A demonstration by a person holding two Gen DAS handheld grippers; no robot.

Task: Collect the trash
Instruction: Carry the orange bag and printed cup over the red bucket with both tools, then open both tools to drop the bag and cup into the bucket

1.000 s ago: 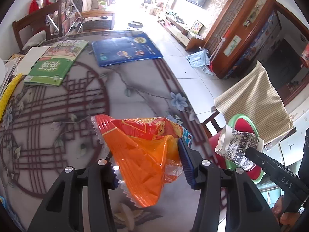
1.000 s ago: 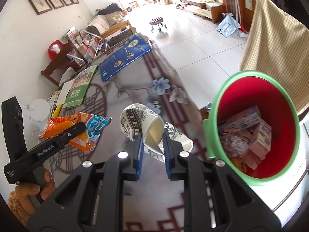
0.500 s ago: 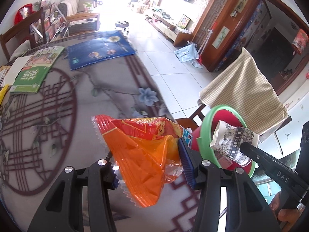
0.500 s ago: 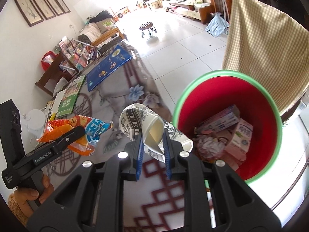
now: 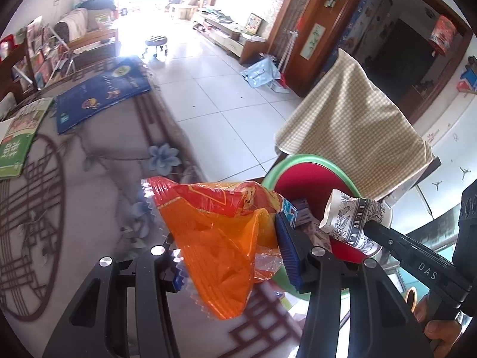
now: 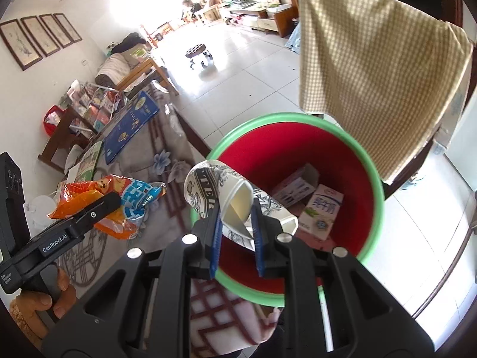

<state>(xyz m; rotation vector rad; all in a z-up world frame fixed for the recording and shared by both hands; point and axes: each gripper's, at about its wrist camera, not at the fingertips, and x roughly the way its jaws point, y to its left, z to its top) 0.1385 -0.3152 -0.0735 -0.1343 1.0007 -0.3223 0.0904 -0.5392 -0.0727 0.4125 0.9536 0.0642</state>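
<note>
Each wrist camera looks forward along its fingers, close above the table edge (image 5: pixel 167 137); both views share the bin (image 6: pixel 374 185) beyond the fingertips.

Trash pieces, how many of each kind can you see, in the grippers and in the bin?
Snack bags: 1, the orange snack bag in the left gripper.
Paper cups: 1, the paper cup in the right gripper.
Cartons in the red bin: 2.
Total: 4 that I can make out.

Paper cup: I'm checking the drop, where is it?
Right wrist view: paper cup pinched in the right gripper, over the near-left rim of the red bin.
</note>
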